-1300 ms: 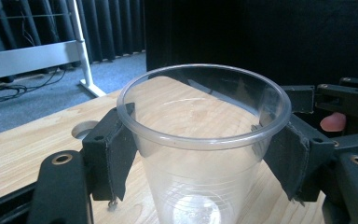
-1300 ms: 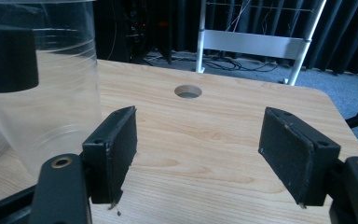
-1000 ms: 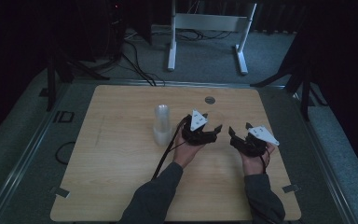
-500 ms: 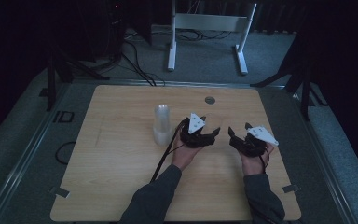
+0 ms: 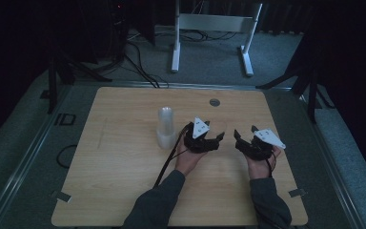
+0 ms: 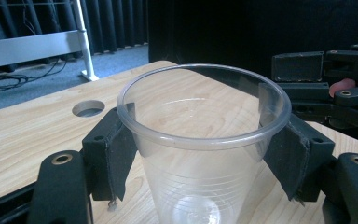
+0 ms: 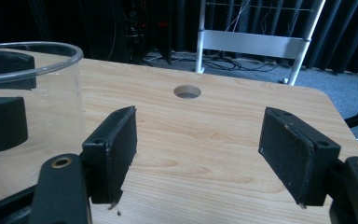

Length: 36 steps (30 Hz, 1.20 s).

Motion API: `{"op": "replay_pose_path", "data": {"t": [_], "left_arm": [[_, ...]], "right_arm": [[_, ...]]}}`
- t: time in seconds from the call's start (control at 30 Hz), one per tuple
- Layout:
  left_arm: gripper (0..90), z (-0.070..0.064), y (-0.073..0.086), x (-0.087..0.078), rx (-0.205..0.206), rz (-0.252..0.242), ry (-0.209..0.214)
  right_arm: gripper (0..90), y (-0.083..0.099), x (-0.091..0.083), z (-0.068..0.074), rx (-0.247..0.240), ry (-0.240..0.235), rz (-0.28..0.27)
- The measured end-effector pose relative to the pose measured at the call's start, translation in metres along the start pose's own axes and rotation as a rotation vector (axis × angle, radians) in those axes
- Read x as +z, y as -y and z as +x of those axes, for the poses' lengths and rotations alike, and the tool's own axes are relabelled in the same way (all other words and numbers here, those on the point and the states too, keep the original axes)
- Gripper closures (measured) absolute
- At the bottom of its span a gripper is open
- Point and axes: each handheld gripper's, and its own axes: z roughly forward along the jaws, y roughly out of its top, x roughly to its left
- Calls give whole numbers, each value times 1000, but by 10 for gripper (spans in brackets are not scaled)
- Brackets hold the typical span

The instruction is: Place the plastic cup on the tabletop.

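A clear plastic cup stands upright between the jaws of my left gripper. Both black pads press its sides just under the rim, so the gripper is shut on it. I cannot tell whether its base touches the wooden table. From above, my left gripper is right of centre. My right gripper is close beside it, jaws pointing toward it. My right gripper is open with bare wood between its pads, and the held cup is at its left.
A stack of clear cups stands upright just left of my left hand. A round hole pierces the table near its far edge. A white metal frame stands on the floor beyond. Black cables trail from both grippers.
My left gripper has drifted slightly toward the person with the cup. The right gripper and the cup stack have stayed put.
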Motion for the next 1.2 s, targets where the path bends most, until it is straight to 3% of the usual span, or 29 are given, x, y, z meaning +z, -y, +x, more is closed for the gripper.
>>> {"op": "replay_pose_path", "data": {"t": [1.2], "left_arm": [[293, 5, 17, -8, -8, 13, -10]], "right_arm": [[275, 1, 0, -1, -4, 2, 1]]}}
